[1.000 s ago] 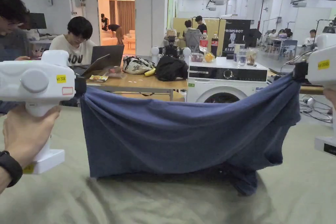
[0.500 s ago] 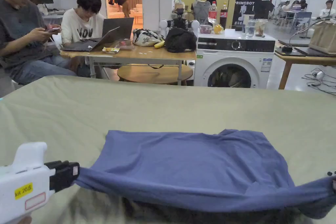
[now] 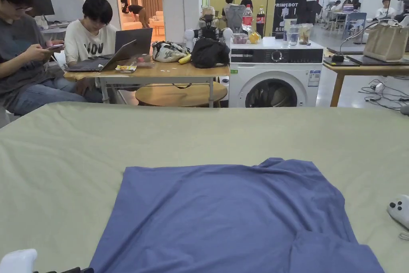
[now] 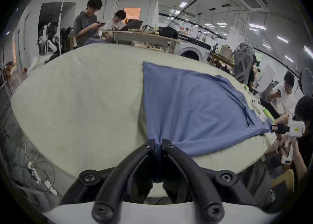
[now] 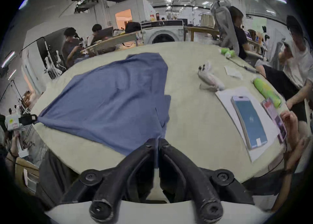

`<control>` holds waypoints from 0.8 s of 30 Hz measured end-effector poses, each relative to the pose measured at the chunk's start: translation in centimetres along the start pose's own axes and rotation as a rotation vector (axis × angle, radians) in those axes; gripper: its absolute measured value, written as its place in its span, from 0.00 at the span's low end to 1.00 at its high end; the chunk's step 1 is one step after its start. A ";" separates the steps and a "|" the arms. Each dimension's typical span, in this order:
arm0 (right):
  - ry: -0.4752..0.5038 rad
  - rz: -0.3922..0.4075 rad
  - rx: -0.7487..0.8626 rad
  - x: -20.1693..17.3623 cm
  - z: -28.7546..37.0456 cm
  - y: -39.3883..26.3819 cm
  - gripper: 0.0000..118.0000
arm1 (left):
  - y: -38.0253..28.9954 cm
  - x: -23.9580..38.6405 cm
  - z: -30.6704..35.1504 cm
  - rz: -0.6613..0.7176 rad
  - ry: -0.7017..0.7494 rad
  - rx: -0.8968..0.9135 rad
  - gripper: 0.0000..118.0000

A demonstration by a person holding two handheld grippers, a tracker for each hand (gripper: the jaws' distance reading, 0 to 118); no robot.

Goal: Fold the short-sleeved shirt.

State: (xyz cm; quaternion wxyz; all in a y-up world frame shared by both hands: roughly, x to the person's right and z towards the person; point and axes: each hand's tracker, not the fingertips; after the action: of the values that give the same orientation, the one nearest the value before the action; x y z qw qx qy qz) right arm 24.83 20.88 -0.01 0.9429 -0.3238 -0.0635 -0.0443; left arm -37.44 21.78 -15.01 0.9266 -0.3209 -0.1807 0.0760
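A blue short-sleeved shirt (image 3: 231,218) lies spread flat on the pale green table (image 3: 80,154), reaching the near edge. In the left gripper view my left gripper (image 4: 157,143) is shut on the shirt (image 4: 191,107) at its near left corner. The right gripper view has my right gripper (image 5: 157,141) shut on the shirt (image 5: 108,102) at the near right corner. Each gripper view also catches the other gripper far off at the shirt's opposite corner: the right gripper (image 4: 279,128) and the left gripper (image 5: 28,119). A white bit of the left gripper body (image 3: 18,262) peeks in at the head view's bottom left.
A white controller (image 3: 399,210) lies at the table's right edge. Phones (image 5: 249,122), paper and a green roll (image 5: 265,92) sit further right, with seated people close by. Beyond the far edge stand a wooden desk (image 3: 159,74) with two people and a washing machine (image 3: 275,74).
The shirt, held up hanging a second ago, has been lowered and drawn toward me until it lies flat on the table. Both grippers dropped to the near edge, still gripping.
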 end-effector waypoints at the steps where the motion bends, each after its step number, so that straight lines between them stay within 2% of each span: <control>1: 0.000 0.035 0.044 -0.4 0.5 0.6 0.20 | 0.8 0.8 0.8 -0.047 0.020 0.049 0.08; 3: -0.028 0.061 0.133 -1.4 1.1 2.0 0.58 | 2.9 2.5 1.8 -0.110 0.058 0.140 0.36; 4: -0.012 0.057 0.165 -2.0 1.2 3.1 0.61 | 3.7 2.6 2.1 -0.123 0.049 0.186 0.55; 5: 0.008 0.042 0.196 -2.8 1.2 4.1 0.61 | 4.6 3.4 2.3 -0.137 0.039 0.218 0.63; 8: 0.040 0.029 0.279 -5.5 0.9 6.7 0.61 | 6.4 7.9 3.2 -0.195 0.046 0.305 0.65; 10: 0.051 0.047 0.312 -7.3 0.3 8.1 0.61 | 7.2 9.9 3.2 -0.240 0.033 0.354 0.65; 15: 0.075 0.060 0.357 -10.0 -1.1 9.2 0.61 | 8.0 12.2 2.5 -0.261 -0.002 0.367 0.65; 16: 0.071 0.055 0.357 -10.4 -1.3 9.3 0.58 | 7.9 12.5 2.4 -0.264 -0.002 0.370 0.63; 18: 0.064 0.054 0.361 -10.7 -1.6 9.3 0.40 | 7.9 12.8 2.3 -0.274 -0.009 0.372 0.51; 19: 0.062 0.056 0.366 -11.0 -1.7 9.1 0.25 | 7.9 12.9 2.4 -0.270 -0.018 0.371 0.34; 21: 0.064 0.058 0.358 -11.0 -1.8 9.1 0.08 | 7.9 12.9 2.2 -0.258 -0.016 0.365 0.07; 22: 0.066 0.056 0.352 -11.0 -2.0 9.1 0.00 | 7.9 12.8 2.2 -0.253 -0.014 0.360 0.00; 24: 0.042 0.064 0.343 -11.2 -2.2 9.0 0.00 | 8.0 12.6 1.9 -0.244 0.017 0.347 0.00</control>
State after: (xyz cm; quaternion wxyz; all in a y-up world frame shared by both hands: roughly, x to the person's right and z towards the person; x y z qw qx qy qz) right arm 15.08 27.09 -8.87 0.9864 -0.1591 -0.0402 -0.0093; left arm -26.73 32.34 -14.94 0.9718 -0.1330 -0.1947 -0.0093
